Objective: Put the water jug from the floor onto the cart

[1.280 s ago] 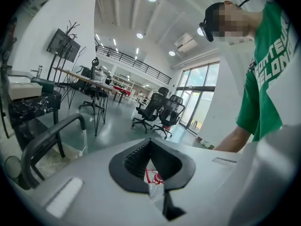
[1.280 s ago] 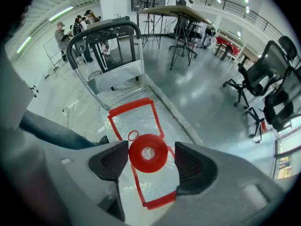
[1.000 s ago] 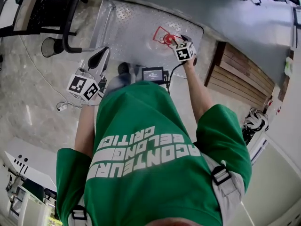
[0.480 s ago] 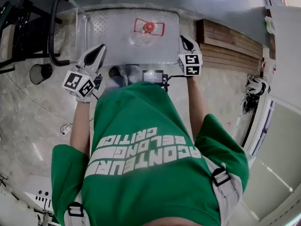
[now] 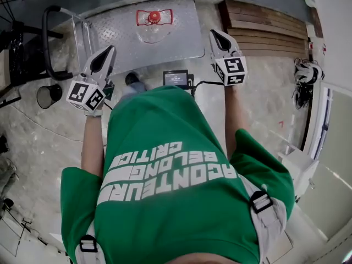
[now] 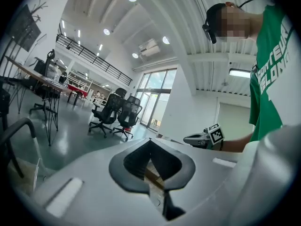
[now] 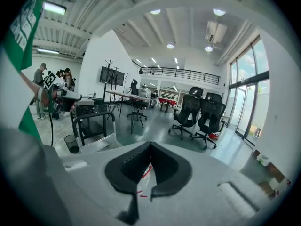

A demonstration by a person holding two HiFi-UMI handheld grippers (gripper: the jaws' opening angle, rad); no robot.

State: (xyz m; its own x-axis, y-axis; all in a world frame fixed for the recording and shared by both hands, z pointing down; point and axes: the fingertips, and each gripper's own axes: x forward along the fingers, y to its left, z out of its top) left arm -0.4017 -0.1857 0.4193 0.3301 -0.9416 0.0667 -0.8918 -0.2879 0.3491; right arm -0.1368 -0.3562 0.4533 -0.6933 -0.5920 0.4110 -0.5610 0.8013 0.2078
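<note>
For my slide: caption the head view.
Water jug on the cart; left gripper and right gripper both shut, empty.

right gripper (image 5: 215, 36): off the red handle of the water jug (image 5: 153, 25), lifted up and to its right, jaws now closed, empty | water jug: standing free on cart (image 5: 184, 40) | left gripper (image 5: 109, 51): lifted, tip now by the cart's left edge
</note>
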